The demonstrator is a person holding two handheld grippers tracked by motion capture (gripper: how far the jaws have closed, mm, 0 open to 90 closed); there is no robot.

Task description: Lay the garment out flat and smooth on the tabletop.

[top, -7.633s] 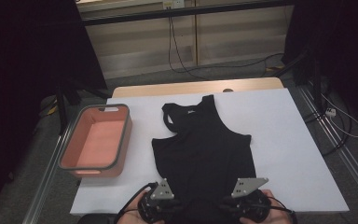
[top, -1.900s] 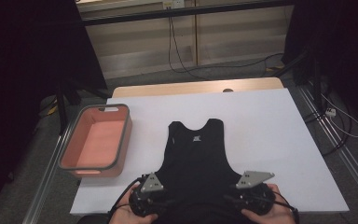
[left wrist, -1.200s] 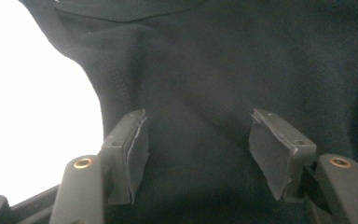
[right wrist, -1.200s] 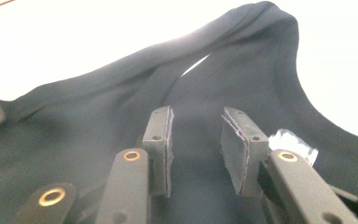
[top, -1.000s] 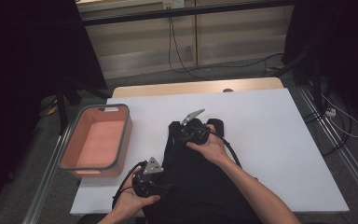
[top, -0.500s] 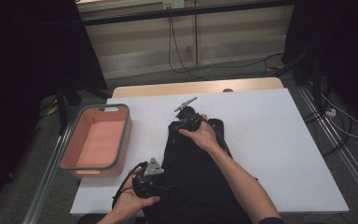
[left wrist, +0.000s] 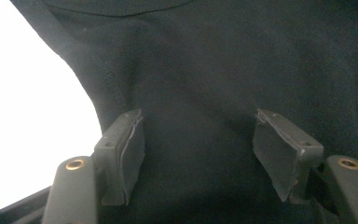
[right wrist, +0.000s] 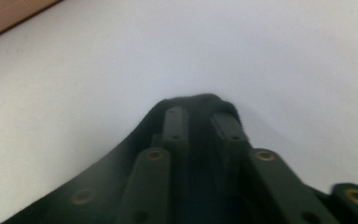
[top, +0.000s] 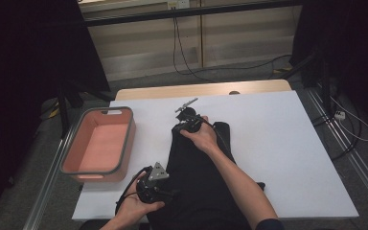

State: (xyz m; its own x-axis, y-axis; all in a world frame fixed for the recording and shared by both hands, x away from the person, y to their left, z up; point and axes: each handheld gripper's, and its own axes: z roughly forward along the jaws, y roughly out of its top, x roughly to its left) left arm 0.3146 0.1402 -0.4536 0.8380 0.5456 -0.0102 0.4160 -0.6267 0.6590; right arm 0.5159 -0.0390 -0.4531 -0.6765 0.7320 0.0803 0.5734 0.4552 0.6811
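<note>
The black tank top (top: 199, 172) lies down the middle of the white desk (top: 287, 143), its length running from the near edge toward the far edge, and it looks narrower than a spread garment, as if one fold along its length is already made. The pink bin (top: 98, 146) by the left edge is empty, so folding it shorter and putting it away seem left to do.

The right gripper (top: 188, 120) is stretched well forward at the top's far end, arm extended over the cloth; in the right gripper view its fingers (right wrist: 175, 122) stand close together with a fold of black fabric pinched between them. The left gripper (top: 170, 192) rests low at the near left side of the tank top (left wrist: 223, 79), fingers (left wrist: 126, 156) wide apart and pressed flat on the cloth, clamping nothing.
</note>
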